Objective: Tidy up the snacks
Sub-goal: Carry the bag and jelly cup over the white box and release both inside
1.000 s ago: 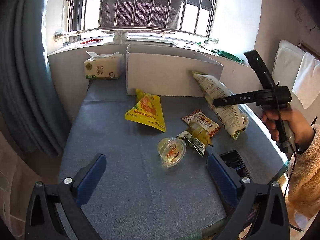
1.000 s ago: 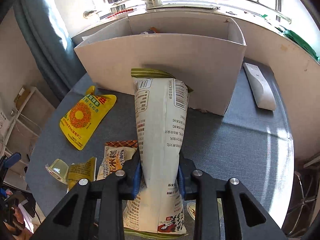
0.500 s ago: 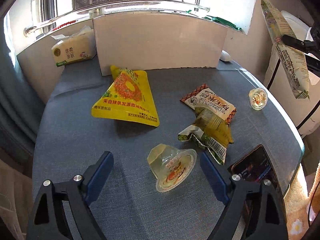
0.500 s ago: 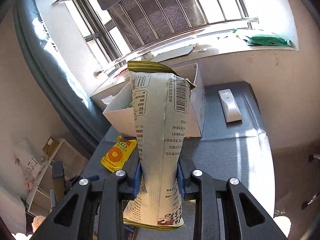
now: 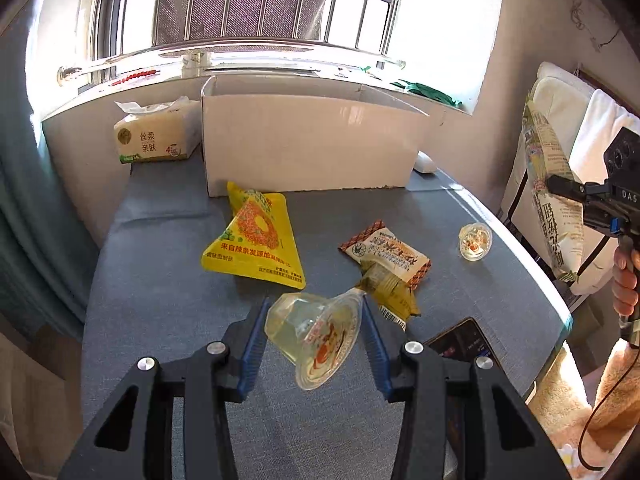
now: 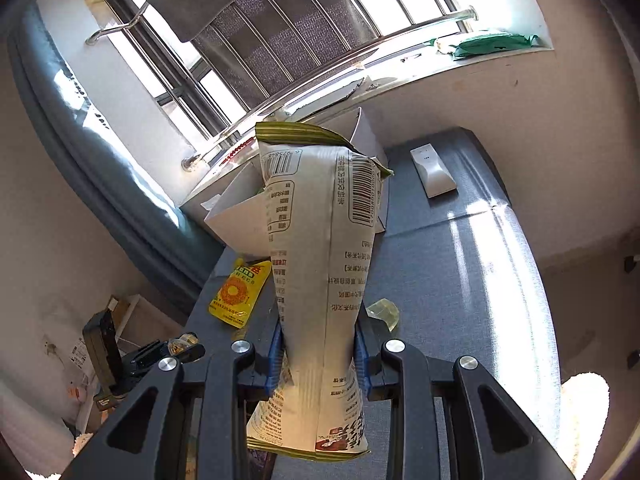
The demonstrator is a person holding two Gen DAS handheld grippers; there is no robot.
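Observation:
My left gripper (image 5: pixel 314 326) is shut on a clear jelly cup (image 5: pixel 316 336) and holds it tilted above the blue table (image 5: pixel 160 304). On the table lie a yellow snack pouch (image 5: pixel 256 240), a brown-edged snack packet (image 5: pixel 386 254), a green-gold wrapper (image 5: pixel 390 294) and a second jelly cup (image 5: pixel 475 241). My right gripper (image 6: pixel 318 354) is shut on a tall white snack bag (image 6: pixel 320 264) and holds it upright, high off the table's right side; the bag also shows in the left wrist view (image 5: pixel 554 196). The white cardboard box (image 5: pixel 308 152) stands open at the back.
A tissue pack (image 5: pixel 154 138) sits left of the box. A white remote (image 6: pixel 432 170) lies to the right of the box. A phone (image 5: pixel 464 344) lies at the table's front right. A white chair (image 5: pixel 576 128) stands to the right, a blue curtain (image 5: pixel 24 200) to the left.
My left gripper has closed on the near jelly cup and lifted it. My right gripper has carried the white bag a little further up and to the right.

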